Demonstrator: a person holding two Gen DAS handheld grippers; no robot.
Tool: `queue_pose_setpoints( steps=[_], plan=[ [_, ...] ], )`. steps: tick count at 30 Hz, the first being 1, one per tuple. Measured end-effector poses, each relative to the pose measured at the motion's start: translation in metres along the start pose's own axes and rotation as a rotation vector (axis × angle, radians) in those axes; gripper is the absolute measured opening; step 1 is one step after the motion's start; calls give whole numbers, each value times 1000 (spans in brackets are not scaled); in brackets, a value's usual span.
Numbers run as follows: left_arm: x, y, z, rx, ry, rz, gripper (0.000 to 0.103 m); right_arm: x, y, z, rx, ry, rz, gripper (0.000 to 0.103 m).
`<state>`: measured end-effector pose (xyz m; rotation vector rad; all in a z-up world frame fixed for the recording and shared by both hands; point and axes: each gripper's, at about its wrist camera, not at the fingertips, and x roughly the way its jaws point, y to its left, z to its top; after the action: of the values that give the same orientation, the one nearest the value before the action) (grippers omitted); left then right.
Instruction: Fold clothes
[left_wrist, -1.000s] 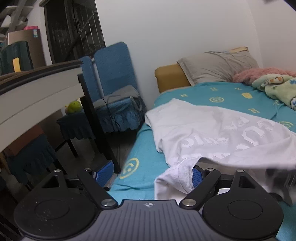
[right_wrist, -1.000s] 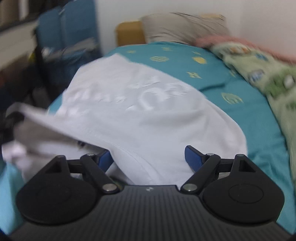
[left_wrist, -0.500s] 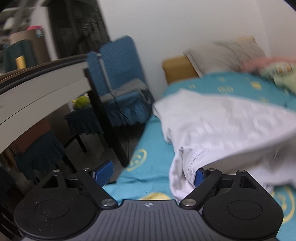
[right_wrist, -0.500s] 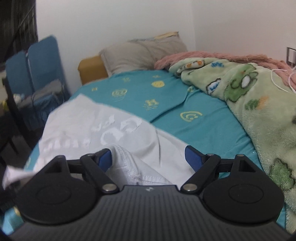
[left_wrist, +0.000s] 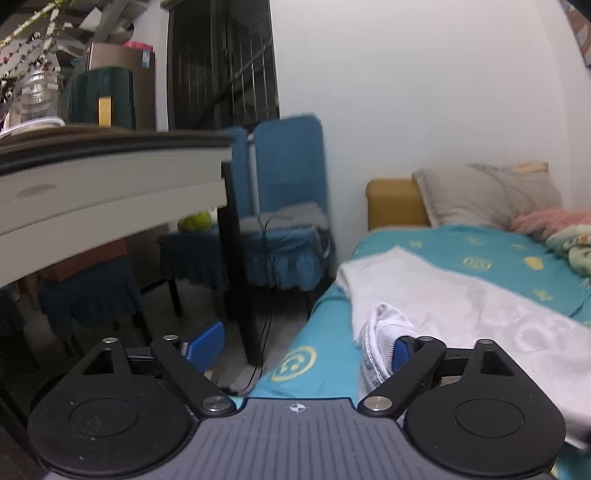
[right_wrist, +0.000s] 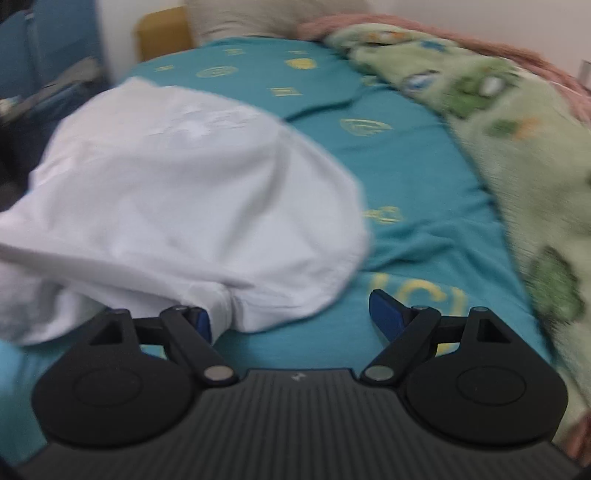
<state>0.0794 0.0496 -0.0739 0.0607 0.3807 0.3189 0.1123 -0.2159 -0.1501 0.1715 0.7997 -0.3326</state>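
- On teal bedsheet with yellow printed emblems (right_wrist: 424, 206): white cotton T-shirt (right_wrist: 177, 192), spread across near-left part of bed, near edge lifted and bunched toward both grippers.
- Raised white lettering on shirt front, seen at far right of left wrist view; letters partly cut off, not readable. Blurred in right wrist view too.
- Yellow emblems on sheet: round badge shapes and block letters, one large "C"-like mark near right gripper; no full word legible.
- Left gripper (left_wrist: 303, 343), black with blue pads: jaws wide apart. Right-side blue pad (left_wrist: 400, 350) tucked against ribbed, stitched hem fold of shirt; left-side pad hanging off bed edge over floor, touching nothing.
- Right gripper (right_wrist: 291, 314), same build: jaws wide apart. Left-side blue pad (right_wrist: 203, 320) touching bunched shirt edge; right-side pad clear over bare sheet. Nothing clamped.
- Fuzzy green fleece blanket with frog cartoon pattern (right_wrist: 517, 147) along right side of bed, pink shaggy throw (left_wrist: 546, 219) beyond it.
- Beige fabric pillow (left_wrist: 487, 195) against mustard-yellow padded headboard (left_wrist: 395, 203).
- Beside bed: blue skirted chair covers (left_wrist: 288, 206), grey-white tabletop with dark metal leg (left_wrist: 110, 195), green round fruit (left_wrist: 195, 221) beneath its edge.
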Motion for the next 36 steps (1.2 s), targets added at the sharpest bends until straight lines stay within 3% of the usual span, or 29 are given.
queue_pose_setpoints(
  steps=[3,9,13,16,20,29,36],
  plan=[
    [4,2,-3,-13,48,-27,93,-14,-26,7,164,-91,18,84],
    [-8,12,-2,-54,40,-37,94,-54,-35,21,214,-304,48,84],
    [-28,33,18,-183,-12,-42,95,-90,-39,34,250,-405,93,84],
    [-53,51,52,-263,-62,-69,95,-132,-39,51,237,-515,113,84],
    [-86,71,104,-298,-140,-76,95,-188,-43,82,245,-614,190,84],
    [-179,104,231,-265,-363,-80,95,-324,-51,146,220,-805,275,84],
    [-280,139,325,-217,-493,-114,95,-447,-75,161,186,-981,284,84]
  ],
)
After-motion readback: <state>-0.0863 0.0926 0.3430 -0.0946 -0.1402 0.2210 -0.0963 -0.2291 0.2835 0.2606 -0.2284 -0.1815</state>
